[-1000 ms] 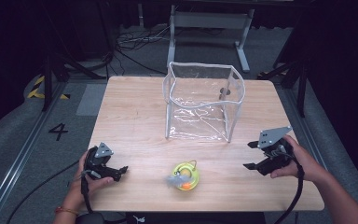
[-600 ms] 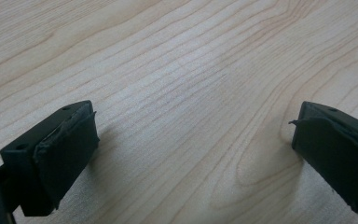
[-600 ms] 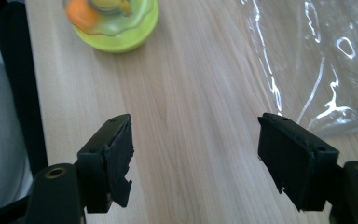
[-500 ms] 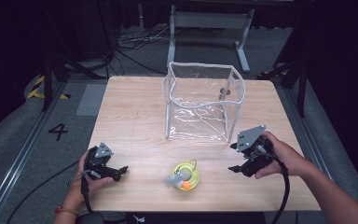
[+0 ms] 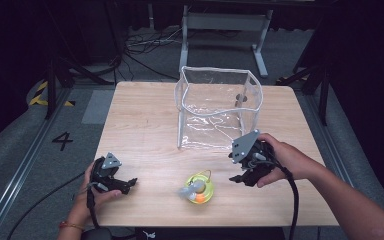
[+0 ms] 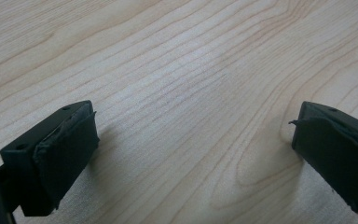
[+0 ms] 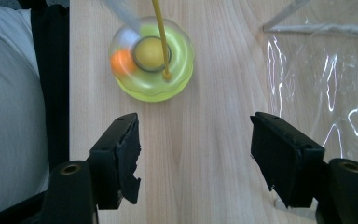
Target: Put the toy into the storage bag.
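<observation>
The green toy (image 5: 198, 188) lies near the desk's (image 5: 140, 130) front edge, about midway along it, a yellow loop on top. The right hand-held gripper (image 5: 240, 178) is just beside it, jaws apart and pointed at it, not touching. The left hand-held gripper (image 5: 131, 183) rests near the front left corner, jaws apart over bare wood. A clear plastic bag (image 5: 219, 107) stands toward the desk's back edge.

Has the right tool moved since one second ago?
Yes. The right tool has moved left across the table, away from the right edge, toward the yellow-green toy, judged against the clear bag.
</observation>
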Demonstrator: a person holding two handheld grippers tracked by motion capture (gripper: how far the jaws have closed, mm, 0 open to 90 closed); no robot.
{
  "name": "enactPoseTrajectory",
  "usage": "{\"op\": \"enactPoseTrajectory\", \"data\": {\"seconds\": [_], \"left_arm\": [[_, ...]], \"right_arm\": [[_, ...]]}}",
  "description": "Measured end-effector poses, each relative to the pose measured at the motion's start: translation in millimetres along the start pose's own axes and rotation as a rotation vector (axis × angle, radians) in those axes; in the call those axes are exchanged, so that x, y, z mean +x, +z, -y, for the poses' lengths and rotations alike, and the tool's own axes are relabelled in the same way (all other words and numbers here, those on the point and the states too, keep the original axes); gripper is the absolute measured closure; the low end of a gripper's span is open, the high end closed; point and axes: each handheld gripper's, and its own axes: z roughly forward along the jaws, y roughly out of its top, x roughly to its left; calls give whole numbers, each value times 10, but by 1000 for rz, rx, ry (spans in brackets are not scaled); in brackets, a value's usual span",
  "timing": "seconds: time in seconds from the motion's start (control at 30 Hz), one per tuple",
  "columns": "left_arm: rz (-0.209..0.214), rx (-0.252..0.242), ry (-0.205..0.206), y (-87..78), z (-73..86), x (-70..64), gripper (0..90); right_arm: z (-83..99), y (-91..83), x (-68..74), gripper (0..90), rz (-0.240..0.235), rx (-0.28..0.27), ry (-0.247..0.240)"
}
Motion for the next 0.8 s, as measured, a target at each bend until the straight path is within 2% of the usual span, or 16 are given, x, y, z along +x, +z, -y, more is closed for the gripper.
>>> {"op": "enactPoseTrajectory", "data": {"seconds": [0.33, 0.67, 0.8], "left_arm": [[-1, -1, 0, -1, 1, -1, 7], [-1, 0, -3, -3, 4, -2, 9], [-1, 0, -3, -3, 4, -3, 9]], "right_arm": [[-359, 97, 7, 432, -22, 53, -66], [-562, 141, -45, 563, -48, 55, -83], [-615, 161, -27, 604, -66, 75, -99]]}}
